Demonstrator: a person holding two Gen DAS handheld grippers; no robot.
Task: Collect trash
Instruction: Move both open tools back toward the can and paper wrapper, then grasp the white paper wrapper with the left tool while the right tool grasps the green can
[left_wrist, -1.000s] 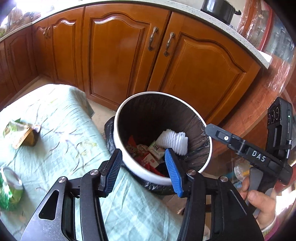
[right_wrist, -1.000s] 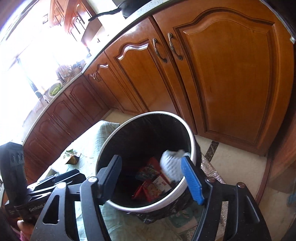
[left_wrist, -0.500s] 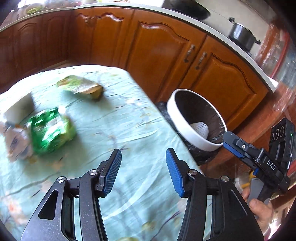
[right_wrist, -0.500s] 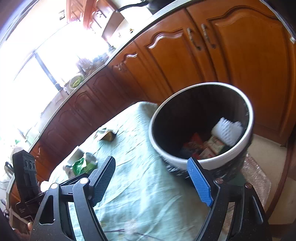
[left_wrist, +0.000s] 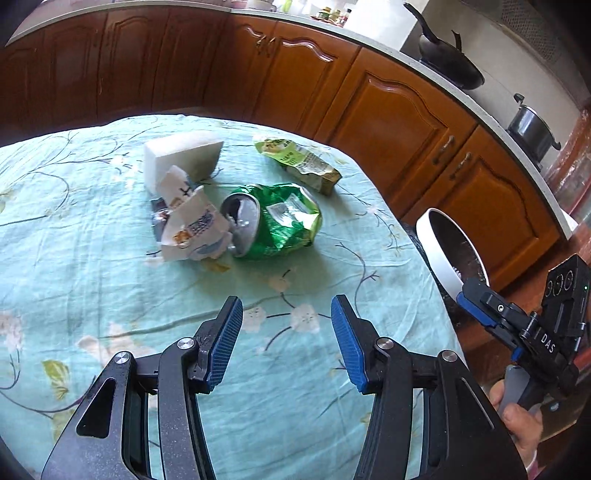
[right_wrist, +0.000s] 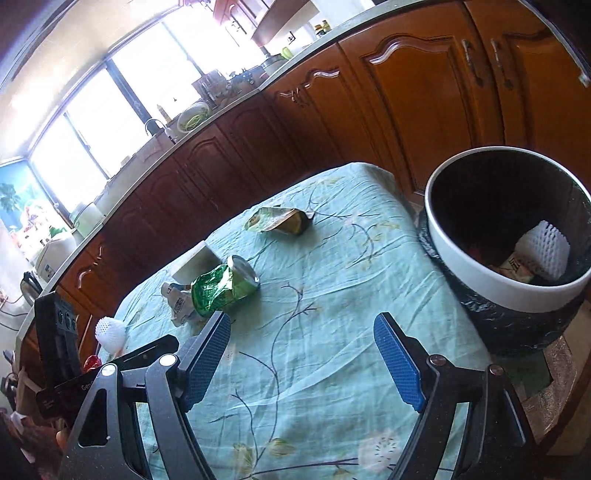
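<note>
A crushed green can (left_wrist: 273, 221) lies mid-table, also in the right wrist view (right_wrist: 225, 286). A torn white wrapper (left_wrist: 192, 227) lies against its left side, a white foam block (left_wrist: 181, 158) behind, and a green-yellow snack packet (left_wrist: 299, 162) farther back. The white-rimmed trash bin (right_wrist: 506, 229) with a black liner stands off the table's right edge and holds a white foam net (right_wrist: 546, 249) and wrappers. My left gripper (left_wrist: 286, 343) is open and empty, above the cloth short of the can. My right gripper (right_wrist: 303, 365) is open and empty over the table, left of the bin.
The table carries a light green flowered cloth (left_wrist: 92, 258). Brown kitchen cabinets (left_wrist: 388, 122) stand behind the table and bin. A white foam net (right_wrist: 110, 332) lies near the table's far left edge in the right wrist view.
Both grippers have swung left, away from the bin and toward the table. The can, wrapper and foam block have come into the left view's centre. Both stay open and empty.
</note>
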